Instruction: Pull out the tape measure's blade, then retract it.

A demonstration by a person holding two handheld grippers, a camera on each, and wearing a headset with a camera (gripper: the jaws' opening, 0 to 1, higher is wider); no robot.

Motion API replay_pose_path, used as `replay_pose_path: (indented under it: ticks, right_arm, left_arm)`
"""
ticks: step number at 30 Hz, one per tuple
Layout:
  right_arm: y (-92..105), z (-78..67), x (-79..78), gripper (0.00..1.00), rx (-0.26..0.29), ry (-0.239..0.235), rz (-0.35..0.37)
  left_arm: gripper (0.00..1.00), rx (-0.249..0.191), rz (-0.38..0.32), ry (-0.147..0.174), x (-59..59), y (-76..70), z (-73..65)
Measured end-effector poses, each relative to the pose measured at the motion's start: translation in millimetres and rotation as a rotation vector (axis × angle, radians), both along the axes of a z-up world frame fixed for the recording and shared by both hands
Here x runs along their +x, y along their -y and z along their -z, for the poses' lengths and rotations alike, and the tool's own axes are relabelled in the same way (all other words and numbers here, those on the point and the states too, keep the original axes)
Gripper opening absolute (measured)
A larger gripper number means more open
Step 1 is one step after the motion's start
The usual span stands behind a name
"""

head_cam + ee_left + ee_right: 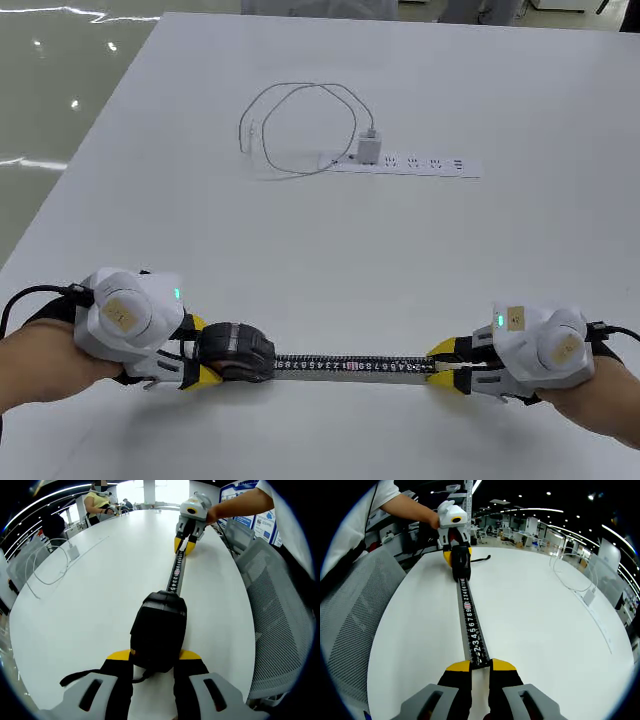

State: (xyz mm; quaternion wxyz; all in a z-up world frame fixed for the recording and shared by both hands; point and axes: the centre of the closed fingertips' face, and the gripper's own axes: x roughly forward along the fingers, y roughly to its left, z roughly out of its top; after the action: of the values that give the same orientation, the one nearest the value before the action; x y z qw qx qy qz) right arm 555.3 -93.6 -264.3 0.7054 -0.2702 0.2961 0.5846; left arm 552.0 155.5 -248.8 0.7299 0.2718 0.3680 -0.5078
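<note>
Pull-out looked done: left gripper clamped the tape measure case, right gripper pinched the blade; retraction needed slow feeding back.

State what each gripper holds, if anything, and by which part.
The left gripper is shut on the tape measure's case, clamping its two sides. The right gripper pinches the blade by its free end.
</note>
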Motion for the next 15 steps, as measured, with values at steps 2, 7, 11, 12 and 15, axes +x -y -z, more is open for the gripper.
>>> replay_pose_path:
  ticks: [2,7,11,12,15]
  right_arm:
    - [2.7,1.1,0.0,0.07,0.000,-0.004,0.004]
    - [5.6,0.3,-0.1,0.07,-0.004,-0.006,0.008]
    - [9.4,0.7,0.1,0.07,-0.012,-0.007,0.008]
    - [10.4,1.0,0.1,0.07,-0.013,-0.007,0.008]
    - [12.9,0.8,-0.5,0.07,-0.019,-0.008,0.007]
  left_arm:
    - [0.26,0.001,0.001,0.000,0.0,0.3,-0.1]
    - [0.26,0.001,0.000,0.000,0.0,0.2,-0.1]
    - [0.26,0.000,-0.001,0.000,0.1,0.3,-0.2]
    - [0.26,0.001,-0.001,0.001,0.1,0.3,-0.2]
    - [0.26,0.001,-0.002,0.001,0.2,0.3,-0.2]
